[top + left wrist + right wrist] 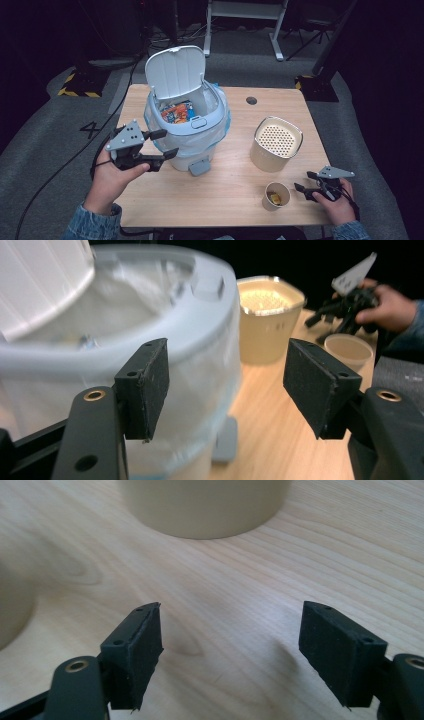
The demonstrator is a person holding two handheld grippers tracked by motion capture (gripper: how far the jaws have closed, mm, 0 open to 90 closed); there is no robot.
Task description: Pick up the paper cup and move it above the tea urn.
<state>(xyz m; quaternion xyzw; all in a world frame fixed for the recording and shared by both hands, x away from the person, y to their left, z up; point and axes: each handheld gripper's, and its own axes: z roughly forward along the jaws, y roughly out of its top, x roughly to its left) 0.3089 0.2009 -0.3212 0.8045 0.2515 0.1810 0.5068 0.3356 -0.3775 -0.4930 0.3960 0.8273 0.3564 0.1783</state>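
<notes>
Bin [187,120] stands at 10 o'clock on the bench [225,190], lid up, with some trash already inside. Left hand-held gripper [162,145] sits just beside its wall, jaws wide and holding nothing. Cup [276,196] at 5 o'clock has scraps in it and looks not yet emptied. Right hand-held gripper [304,183] waits near the cup, jaws partly open, holding nothing.

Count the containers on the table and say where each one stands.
3. The bin, lid up, stands at the left by the left gripper. The perforated canister stands right of centre. The paper cup stands at the front, beside the right gripper.
</notes>
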